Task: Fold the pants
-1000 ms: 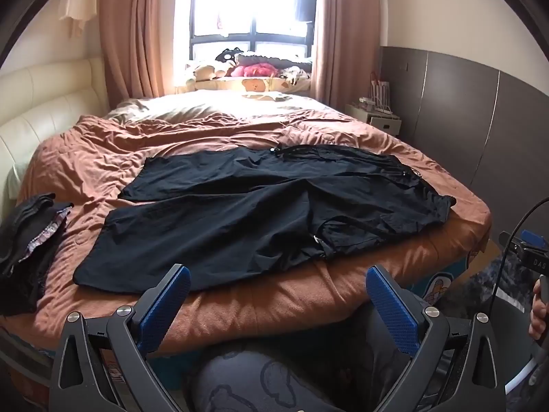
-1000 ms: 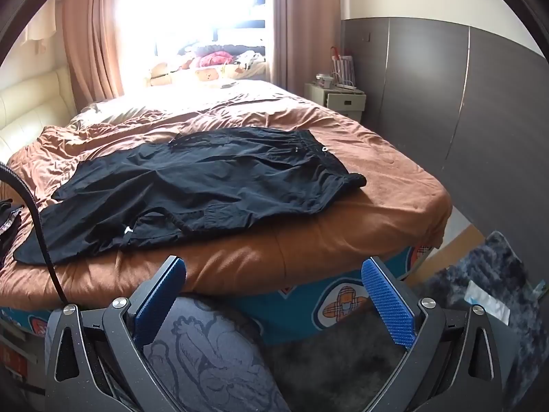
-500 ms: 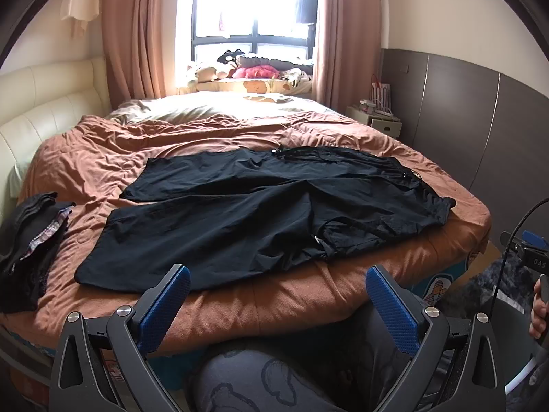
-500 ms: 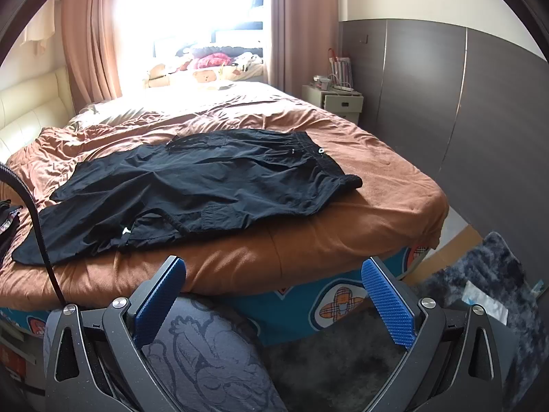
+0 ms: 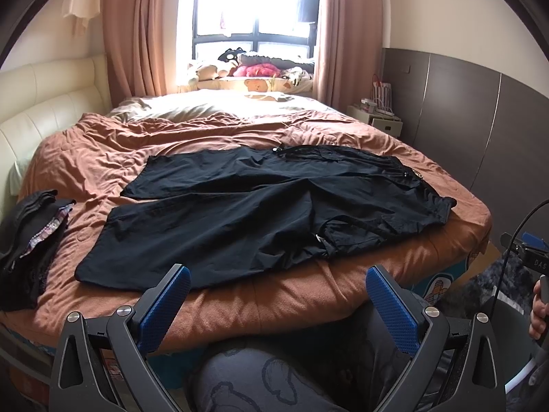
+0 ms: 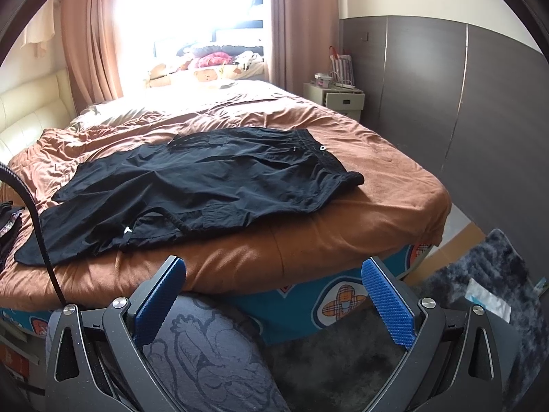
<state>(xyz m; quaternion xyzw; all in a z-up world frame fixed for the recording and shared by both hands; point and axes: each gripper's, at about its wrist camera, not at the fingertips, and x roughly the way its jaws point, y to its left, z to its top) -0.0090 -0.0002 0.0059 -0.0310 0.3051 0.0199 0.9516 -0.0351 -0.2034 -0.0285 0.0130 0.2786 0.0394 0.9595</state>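
Black pants [image 5: 260,213] lie spread flat on the brown bedspread [image 5: 212,137], waistband to the right, both legs reaching left. The right wrist view shows the same pants [image 6: 206,185] from nearer the waist end. My left gripper [image 5: 278,274] hangs open in front of the bed's near edge, short of the lower leg's hem, with nothing between its blue pads. My right gripper [image 6: 274,267] is open too, held off the bed near the waistband corner and holding nothing. Below both grippers are a person's knees in grey patterned trousers.
A pile of dark folded clothes [image 5: 27,240] sits at the bed's left edge. A cream headboard [image 5: 44,103] is on the left and a dark wall panel [image 6: 463,110] on the right. A white nightstand [image 6: 338,98] stands by the window. A grey rug [image 6: 487,281] covers the floor.
Both grippers have risen slightly and edged toward the bed, so the pants sit a little lower in view. The jaws stay open and the pants have not moved.
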